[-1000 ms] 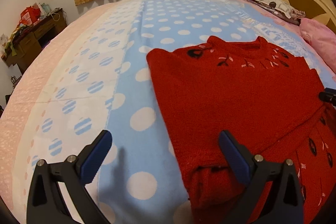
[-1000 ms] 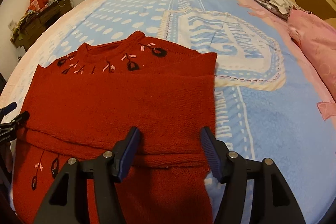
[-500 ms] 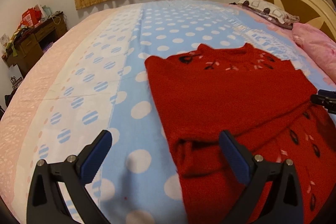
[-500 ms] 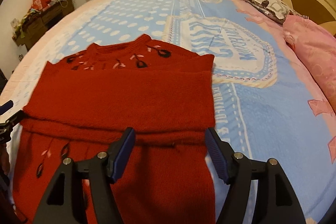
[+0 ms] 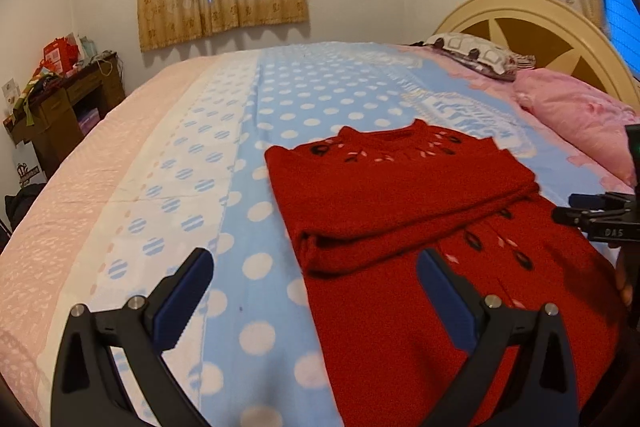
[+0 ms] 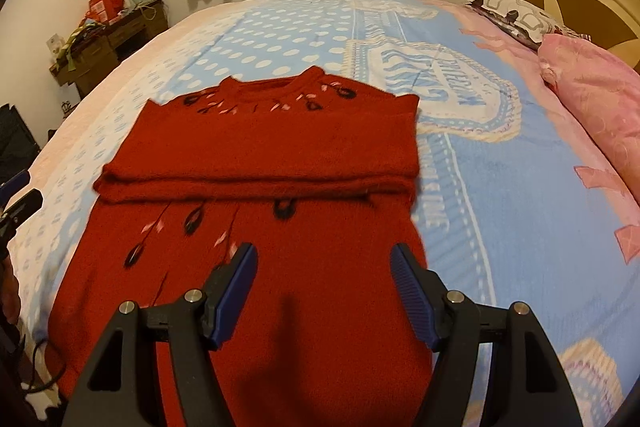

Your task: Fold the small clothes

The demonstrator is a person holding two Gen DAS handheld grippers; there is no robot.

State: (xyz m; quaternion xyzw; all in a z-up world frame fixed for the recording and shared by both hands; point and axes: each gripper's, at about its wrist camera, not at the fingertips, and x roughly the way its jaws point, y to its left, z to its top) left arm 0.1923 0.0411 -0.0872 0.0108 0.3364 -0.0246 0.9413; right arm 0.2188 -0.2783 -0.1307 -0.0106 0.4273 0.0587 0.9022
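Both grippers have drawn back from the red sweater (image 5: 400, 195) since a second ago, so more of its lower body shows.

Left wrist view: the left gripper (image 5: 314, 291) stands wide and empty above the bedspread (image 5: 256, 131), its right finger over the sweater's left edge. The sweater lies at 3 o'clock of centre, sleeves folded into a band across its chest. At 3 o'clock on the rim, the right gripper pokes in.

Right wrist view: the right gripper (image 6: 324, 287) is fairly wide, empty, over the sweater's lower body at 6 o'clock. Next, likely, each gripper takes a hem corner; lift both evenly toward the collar so the band stays flat.

No containers show; only a cluttered desk (image 6: 108, 35) at 10 o'clock.
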